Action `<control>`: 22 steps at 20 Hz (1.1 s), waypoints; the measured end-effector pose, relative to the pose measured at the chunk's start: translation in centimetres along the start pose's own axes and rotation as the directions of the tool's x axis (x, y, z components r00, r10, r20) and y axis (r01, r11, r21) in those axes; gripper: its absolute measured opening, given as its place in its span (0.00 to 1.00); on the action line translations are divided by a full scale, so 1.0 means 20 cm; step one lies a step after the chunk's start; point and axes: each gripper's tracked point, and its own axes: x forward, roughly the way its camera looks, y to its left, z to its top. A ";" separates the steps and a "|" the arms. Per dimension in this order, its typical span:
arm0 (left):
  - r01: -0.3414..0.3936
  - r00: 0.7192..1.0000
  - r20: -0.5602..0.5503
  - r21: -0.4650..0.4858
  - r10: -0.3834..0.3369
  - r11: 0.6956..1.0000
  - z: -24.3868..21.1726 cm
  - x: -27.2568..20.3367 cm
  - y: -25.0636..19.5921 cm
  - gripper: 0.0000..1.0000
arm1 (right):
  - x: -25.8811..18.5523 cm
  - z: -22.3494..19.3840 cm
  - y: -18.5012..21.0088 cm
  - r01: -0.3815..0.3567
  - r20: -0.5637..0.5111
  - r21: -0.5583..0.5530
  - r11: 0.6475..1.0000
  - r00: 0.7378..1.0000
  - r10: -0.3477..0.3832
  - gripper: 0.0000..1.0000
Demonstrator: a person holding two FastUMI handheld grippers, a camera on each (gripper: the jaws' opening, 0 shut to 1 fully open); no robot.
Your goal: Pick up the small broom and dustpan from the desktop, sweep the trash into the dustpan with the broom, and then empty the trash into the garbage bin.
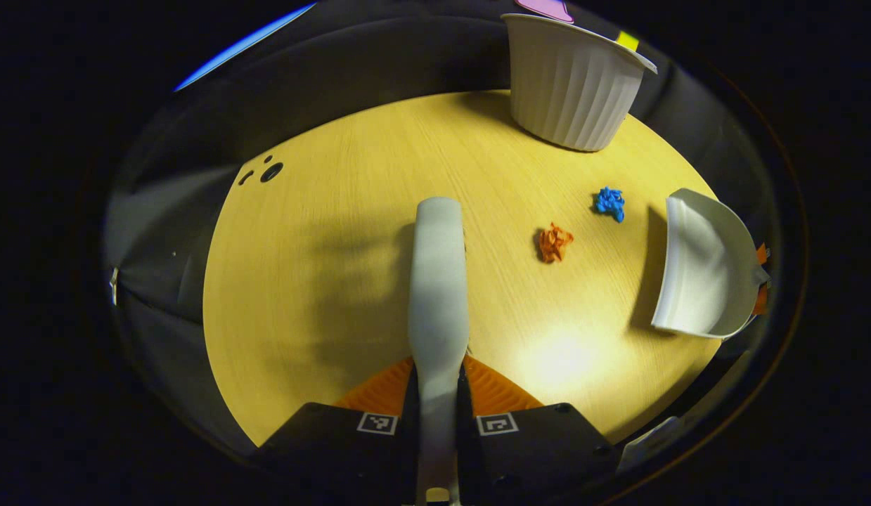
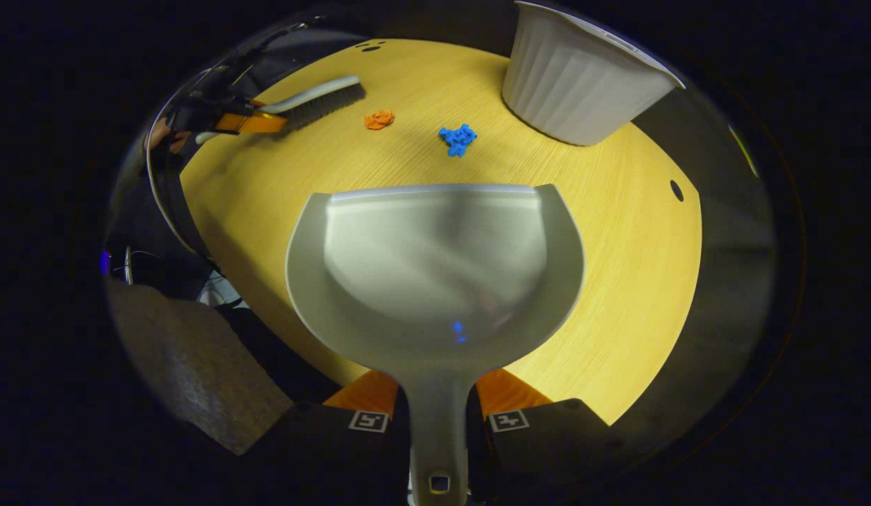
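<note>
left gripper (image 1: 439, 393): clamped tight on the broom (image 1: 439, 281) handle, both fingers pressing its sides; broom sticks straight out over the surface (image 1: 323, 232), casting a blurry shadow to its left
trash: orange scrap (image 1: 554, 242) just right of the broom tip; blue scrap (image 1: 609, 202) a bit further right and back; both loose on the surface, apart from each other
bin (image 1: 572, 84): white, ribbed, upright at the far edge, behind the scraps
dustpan (image 1: 702, 270): far right in the left gripper view, open mouth facing the scraps
right gripper (image 2: 439, 418): closed on the dustpan handle, fingers squeezing either side; pan looks empty, front lip pointing at the scraps, can't tell if it's touching the surface
holes: few dark ones near the surface's far edge
</note>
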 end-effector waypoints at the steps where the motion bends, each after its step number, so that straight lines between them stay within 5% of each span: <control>1: 0.002 1.000 0.004 0.009 -0.002 1.000 0.04 0.01 -0.02 0.26 | 0.01 0.01 -0.02 -0.003 -0.007 -0.007 1.000 1.000 0.003 0.36; 12: 0.013 1.000 -0.021 0.089 -0.011 0.996 0.21 0.15 -0.27 0.27 | 0.12 0.09 -0.09 -0.036 -0.022 -0.075 0.997 0.999 0.035 0.37; 22: 0.175 0.984 -0.068 0.198 -0.164 0.964 0.26 0.15 -0.70 0.26 | 0.18 0.12 -0.17 -0.065 0.011 -0.111 0.992 0.998 0.066 0.37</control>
